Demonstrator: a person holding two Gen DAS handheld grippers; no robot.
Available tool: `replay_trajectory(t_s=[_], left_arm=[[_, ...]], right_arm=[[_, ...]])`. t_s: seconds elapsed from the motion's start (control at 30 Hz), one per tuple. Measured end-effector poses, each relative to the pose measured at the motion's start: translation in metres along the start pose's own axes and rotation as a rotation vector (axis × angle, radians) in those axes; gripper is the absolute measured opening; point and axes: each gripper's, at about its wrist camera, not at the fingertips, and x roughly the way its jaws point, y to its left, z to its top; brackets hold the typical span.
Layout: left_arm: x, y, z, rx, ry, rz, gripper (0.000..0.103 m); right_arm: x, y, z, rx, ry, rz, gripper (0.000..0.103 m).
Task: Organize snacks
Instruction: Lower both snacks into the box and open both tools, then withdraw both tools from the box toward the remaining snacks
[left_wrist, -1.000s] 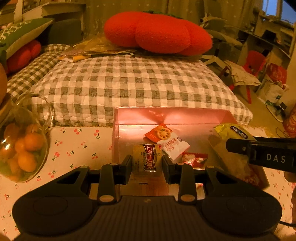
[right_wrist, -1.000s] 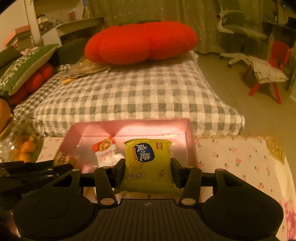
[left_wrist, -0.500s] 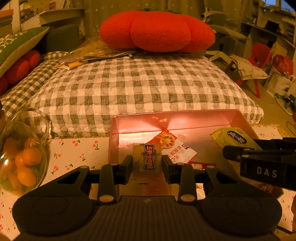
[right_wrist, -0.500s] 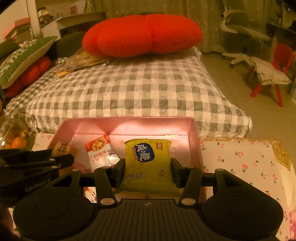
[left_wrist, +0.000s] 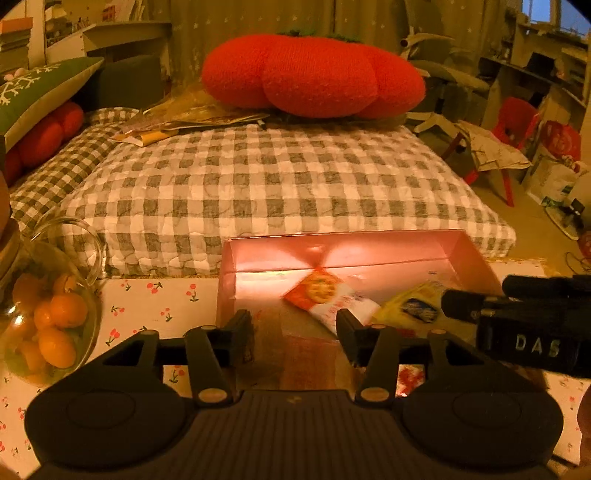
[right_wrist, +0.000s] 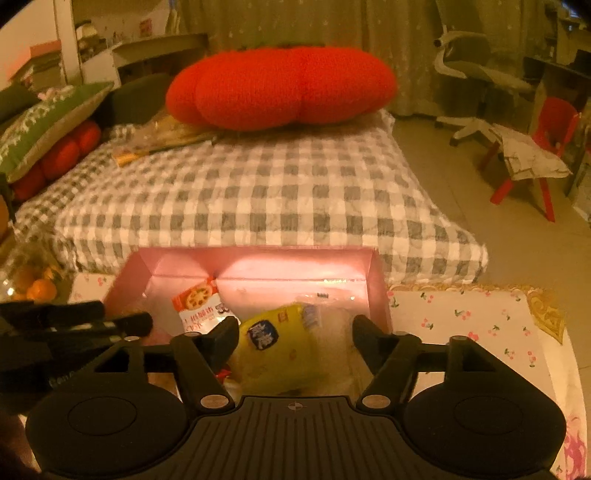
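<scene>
Snacks are being released into the pink box (left_wrist: 476, 254). Left view: the left gripper (left_wrist: 295, 328) is opening, its small brown packet (left_wrist: 269, 328) blurred between parted jaws, to be let fall inside. Right view: the right gripper (right_wrist: 291, 338) is opening, the yellow packet (right_wrist: 273, 350) slipping free; withdrawal is best delayed until both settle.

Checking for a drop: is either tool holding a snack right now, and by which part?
Neither. The right tool is opening, and the yellow packet is loose between its fingers. The left tool is opening too, gripping nothing.
</scene>
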Motion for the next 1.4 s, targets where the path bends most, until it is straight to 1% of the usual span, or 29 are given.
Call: replay_trajectory(t_s=[0.07,0.1,0.3,0.37,0.43,0.53,0.6,0.7,0.9,0.97,1.07,1.27,1.4], left_arm=[[-0.005,-0.001,-0.001,-0.001,-0.004,-0.010,0.061],[-0.008,-0.002,-0.002,-0.001,-0.006,-0.015,0.063],[-0.028,-0.006,-0.006,0.016,-0.028,-0.026,0.075],[-0.036,-0.008,-0.008,0.023,-0.035,-0.027,0.081],[-0.044,-0.011,-0.010,0.032,-0.041,-0.036,0.082],[-0.057,-0.015,-0.014,0.040,-0.048,-0.048,0.087],[-0.065,-0.016,-0.018,0.041,-0.054,-0.055,0.089],[-0.074,-0.014,-0.024,0.032,-0.057,-0.064,0.092],[-0.086,-0.010,-0.040,0.036,-0.045,-0.046,0.094],[-0.089,-0.007,-0.044,0.033,-0.047,-0.044,0.097],[-0.096,-0.002,-0.053,0.020,-0.055,-0.045,0.099],[-0.102,0.011,-0.071,0.014,-0.019,-0.059,0.101],[-0.105,0.021,-0.084,0.009,0.008,-0.050,0.102]], right_arm=[[-0.008,-0.001,0.002,0.005,-0.007,-0.002,0.074],[-0.011,0.000,0.002,0.007,-0.009,-0.006,0.076],[-0.041,-0.002,0.002,0.012,-0.028,-0.014,0.080],[-0.052,-0.003,0.001,0.017,-0.034,-0.015,0.082],[-0.061,-0.004,0.000,0.018,-0.038,-0.015,0.082],[-0.076,-0.004,-0.005,0.019,-0.044,-0.013,0.084],[-0.084,-0.003,-0.008,0.019,-0.047,-0.010,0.086],[-0.096,0.000,-0.015,0.007,-0.050,-0.009,0.086],[-0.115,0.005,-0.032,-0.020,-0.049,-0.007,0.087],[-0.120,0.006,-0.038,-0.021,-0.042,0.001,0.088],[-0.126,0.007,-0.046,-0.029,-0.038,0.007,0.091],[-0.132,0.012,-0.062,-0.046,-0.034,0.005,0.093],[-0.132,0.021,-0.073,-0.072,-0.035,0.005,0.096]])
